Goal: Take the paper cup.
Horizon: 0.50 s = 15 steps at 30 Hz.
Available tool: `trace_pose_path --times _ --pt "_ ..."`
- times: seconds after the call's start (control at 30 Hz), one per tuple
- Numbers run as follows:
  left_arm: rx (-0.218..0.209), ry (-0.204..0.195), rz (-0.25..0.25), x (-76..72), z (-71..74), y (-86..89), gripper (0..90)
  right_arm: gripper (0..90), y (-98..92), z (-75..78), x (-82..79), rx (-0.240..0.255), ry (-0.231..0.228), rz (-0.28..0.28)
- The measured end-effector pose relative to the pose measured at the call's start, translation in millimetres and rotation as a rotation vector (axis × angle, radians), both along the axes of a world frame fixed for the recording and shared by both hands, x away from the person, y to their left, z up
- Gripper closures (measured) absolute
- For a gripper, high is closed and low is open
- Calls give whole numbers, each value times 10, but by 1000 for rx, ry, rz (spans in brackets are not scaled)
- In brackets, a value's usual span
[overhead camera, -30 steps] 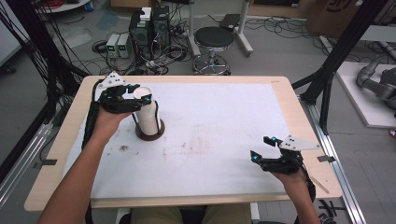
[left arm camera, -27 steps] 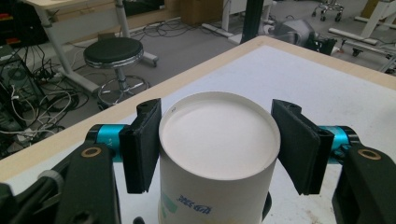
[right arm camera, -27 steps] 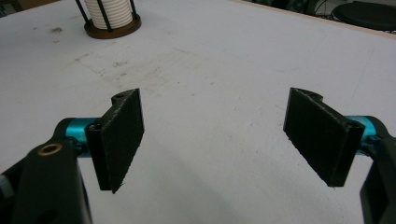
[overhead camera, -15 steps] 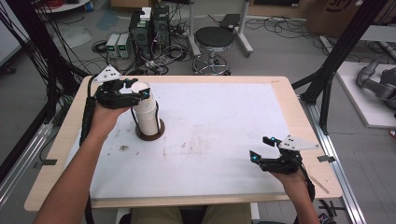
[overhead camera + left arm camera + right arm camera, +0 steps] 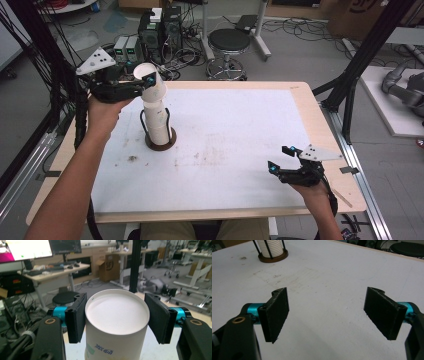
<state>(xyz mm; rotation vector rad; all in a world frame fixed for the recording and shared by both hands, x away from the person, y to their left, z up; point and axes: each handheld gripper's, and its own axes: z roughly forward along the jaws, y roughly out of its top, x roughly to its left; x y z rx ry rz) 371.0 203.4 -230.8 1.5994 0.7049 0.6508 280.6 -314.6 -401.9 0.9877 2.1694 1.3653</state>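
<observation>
A stack of white paper cups (image 5: 156, 117) stands in a black wire holder on a round brown base (image 5: 161, 144) at the left of the white table top (image 5: 235, 130). My left gripper (image 5: 144, 81) is shut on the top paper cup (image 5: 155, 91), which is raised and tilted above the stack, its lower end still in it. In the left gripper view both pads press the cup (image 5: 115, 340) just below its rim, left gripper (image 5: 117, 315). My right gripper (image 5: 281, 158) rests open near the front right of the table. The right gripper view (image 5: 329, 312) has bare table between the jaws and the stack (image 5: 272, 247) far off.
A black stool (image 5: 229, 42) and computer boxes with cables (image 5: 160, 30) stand on the floor beyond the table's far edge. Black frame posts (image 5: 350, 75) rise at the table's right and left sides. Faint stains mark the table's middle.
My left hand has risen and moved a little left, lifting the top cup up off the stack. The right hand and its gripper have kept still.
</observation>
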Motion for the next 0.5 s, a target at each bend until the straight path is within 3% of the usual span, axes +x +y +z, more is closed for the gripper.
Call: trace_pose_path --times 0.23,0.5 --pt "-20 -26 -90 -113 164 -190 373 205 -4 11 -8 1 -4 -5" --pt "-4 -9 -199 -201 57 -521 373 205 7 35 -5 14 -7 -1"
